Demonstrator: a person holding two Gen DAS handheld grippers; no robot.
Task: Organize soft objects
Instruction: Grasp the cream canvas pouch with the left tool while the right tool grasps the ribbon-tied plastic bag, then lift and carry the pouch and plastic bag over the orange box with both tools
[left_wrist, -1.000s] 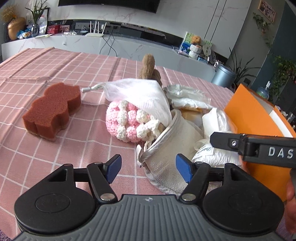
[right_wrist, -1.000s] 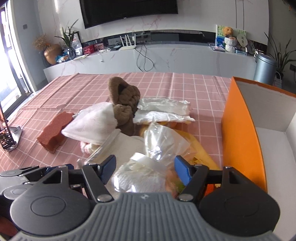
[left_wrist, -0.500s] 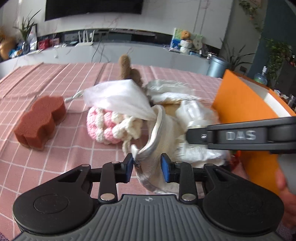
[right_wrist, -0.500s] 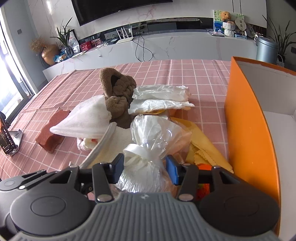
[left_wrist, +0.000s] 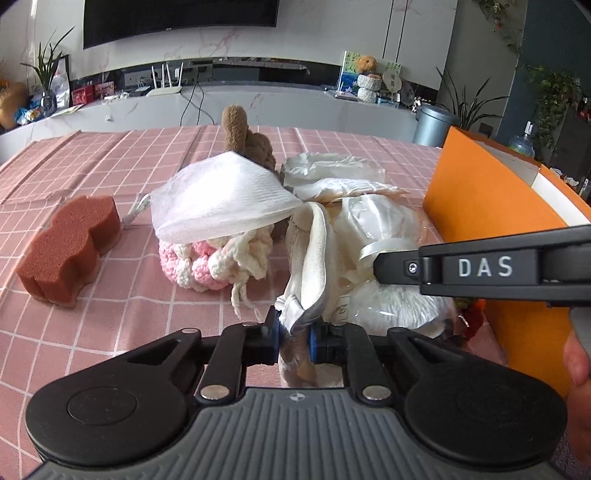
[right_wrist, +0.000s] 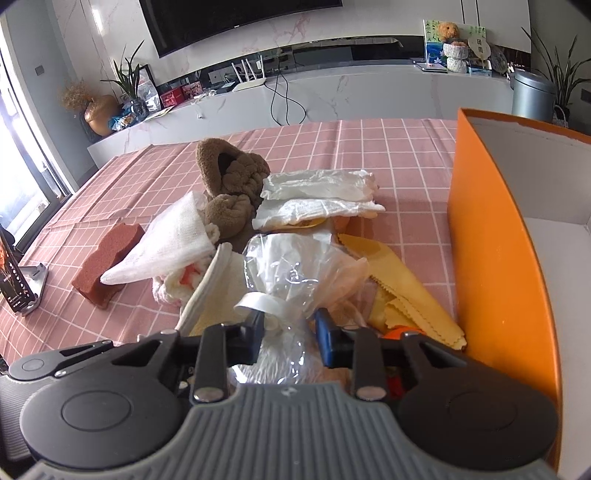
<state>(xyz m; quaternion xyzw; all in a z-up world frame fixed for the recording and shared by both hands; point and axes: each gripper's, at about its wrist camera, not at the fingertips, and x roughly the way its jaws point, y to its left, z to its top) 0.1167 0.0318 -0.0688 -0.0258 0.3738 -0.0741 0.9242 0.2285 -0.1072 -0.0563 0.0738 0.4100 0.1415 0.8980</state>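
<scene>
My left gripper (left_wrist: 293, 334) is closing, its blue pads pinching the white-trimmed rim of a cream cloth pouch (left_wrist: 314, 258) at the near edge of the pile. My right gripper (right_wrist: 291, 336) is closing too, with the tied neck of a clear plastic bag (right_wrist: 295, 273) of white stuffing squeezed between its pads. One of the right gripper's fingers (left_wrist: 480, 267) crosses the left wrist view over that bag (left_wrist: 384, 221). In the pile lie a white mesh cloth (left_wrist: 221, 195) over a pink and white crochet piece (left_wrist: 199, 266), a brown plush (right_wrist: 229, 173) and white packets (right_wrist: 317, 195).
An open orange box (right_wrist: 491, 258) stands right against the pile. A red-brown sponge (left_wrist: 70, 251) lies alone at the left on the pink checked tablecloth (left_wrist: 110, 314). A yellow cloth (right_wrist: 399, 291) lies beside the box. A phone on a stand (right_wrist: 14, 280) is at the far left. A hand (left_wrist: 576, 362) shows at the right.
Both grippers went from wide open to nearly closed. The left one moved forward onto the pouch's rim, and the right one's pads closed in on the bag's neck.
</scene>
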